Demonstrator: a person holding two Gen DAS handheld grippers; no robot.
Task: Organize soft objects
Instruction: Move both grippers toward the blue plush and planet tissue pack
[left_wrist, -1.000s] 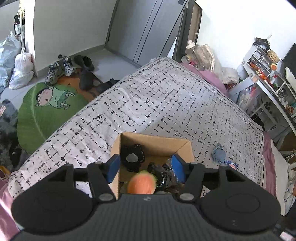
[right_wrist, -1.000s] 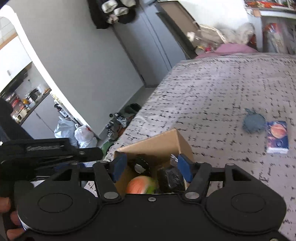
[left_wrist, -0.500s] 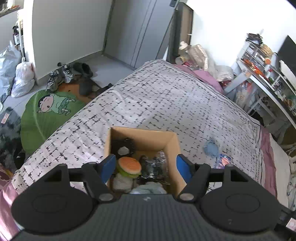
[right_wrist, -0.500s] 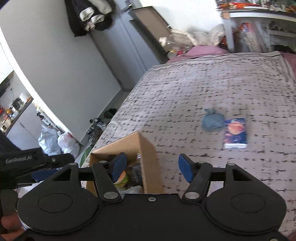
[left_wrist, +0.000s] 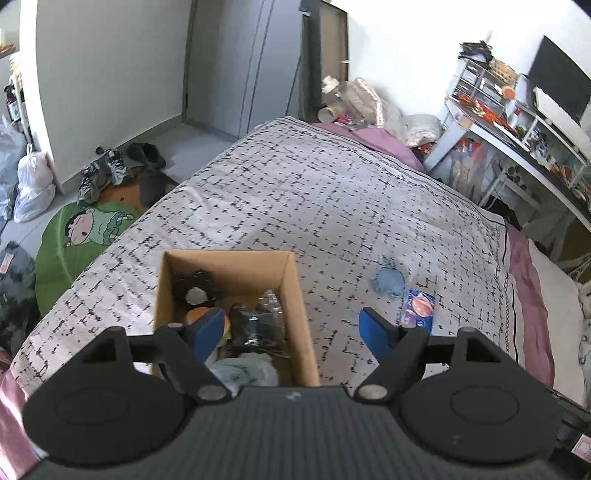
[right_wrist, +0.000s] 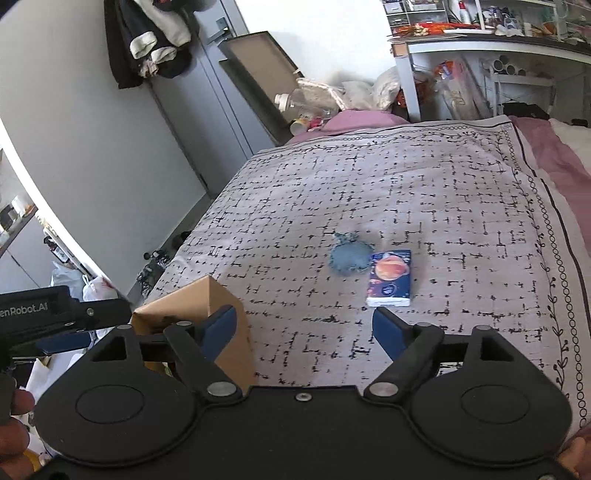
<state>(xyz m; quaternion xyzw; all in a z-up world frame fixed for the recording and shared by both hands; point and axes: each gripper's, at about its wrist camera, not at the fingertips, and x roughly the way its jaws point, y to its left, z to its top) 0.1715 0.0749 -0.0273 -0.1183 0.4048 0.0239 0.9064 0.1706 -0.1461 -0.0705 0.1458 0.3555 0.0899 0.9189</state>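
Both tongs, left (left_wrist: 291, 330) and right (right_wrist: 304, 328), are opening and empty. The box (left_wrist: 295, 302) sits lower left; a blue pouch (right_wrist: 349, 258) and tissue pack (right_wrist: 389, 277) lie mid-frame on the bed (right_wrist: 406, 192). Soft and light, the pouch likely wants a pinch across its middle.

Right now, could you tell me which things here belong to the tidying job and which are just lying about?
Part of the job:
cardboard box holding soft items
burger toy inside it
blue soft ball on the bed
tissue pack beside it

Just lying about:
shoes
cartoon rug
plastic bags
cluttered desk
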